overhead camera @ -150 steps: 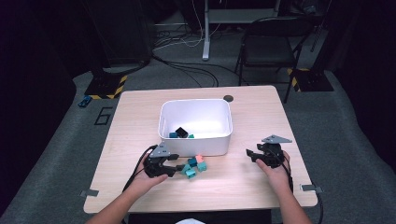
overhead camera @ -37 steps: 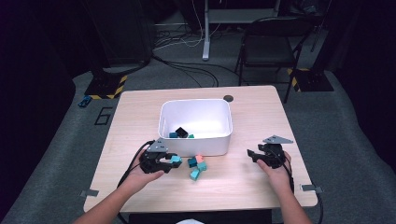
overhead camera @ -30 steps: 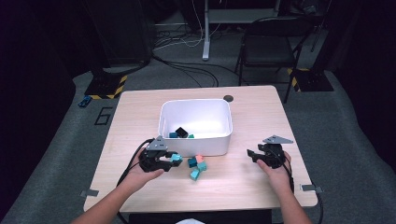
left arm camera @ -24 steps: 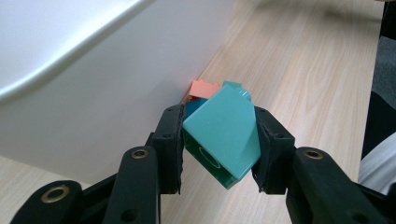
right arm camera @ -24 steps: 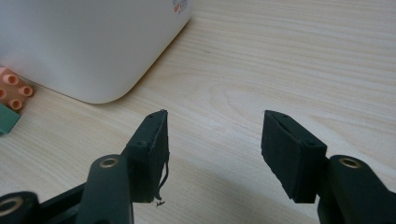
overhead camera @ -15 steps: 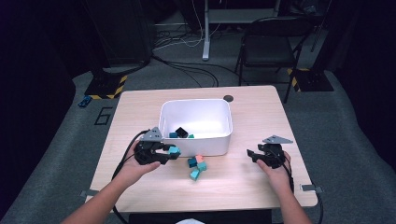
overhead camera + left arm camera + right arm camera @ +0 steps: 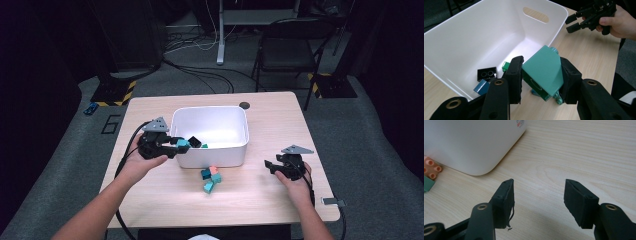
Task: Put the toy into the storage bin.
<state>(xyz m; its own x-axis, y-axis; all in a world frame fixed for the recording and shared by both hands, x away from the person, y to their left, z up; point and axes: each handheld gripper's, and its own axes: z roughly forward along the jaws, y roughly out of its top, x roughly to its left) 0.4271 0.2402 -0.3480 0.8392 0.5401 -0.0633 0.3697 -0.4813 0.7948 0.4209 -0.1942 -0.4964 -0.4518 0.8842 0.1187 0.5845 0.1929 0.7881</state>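
Note:
My left gripper [image 7: 181, 145] [image 7: 541, 75] is shut on a teal-green brick [image 7: 544, 72] [image 7: 183, 144] and holds it in the air at the near left rim of the white bin [image 7: 220, 116] [image 7: 461, 40]. Inside the bin lie a black brick [image 7: 486, 73] [image 7: 194, 141], a blue brick [image 7: 481, 87] and a small green one [image 7: 505, 66]. On the table in front of the bin sit a few loose bricks: teal ones [image 7: 209, 184] and an orange one [image 7: 214, 170] [image 7: 431, 167]. My right gripper [image 7: 272, 165] [image 7: 539, 197] rests open on the table at the right, nothing between its pads.
The wooden table [image 7: 280, 125] carries a small dark disc [image 7: 244, 105] behind the bin. A chair [image 7: 287, 45] and cables stand on the floor beyond the far edge. The bin's corner [image 7: 481, 167] lies left of my right gripper.
My left gripper has lifted the teal-green brick off the table and carried it up and back to the bin's near left rim. The right gripper has stayed where it was.

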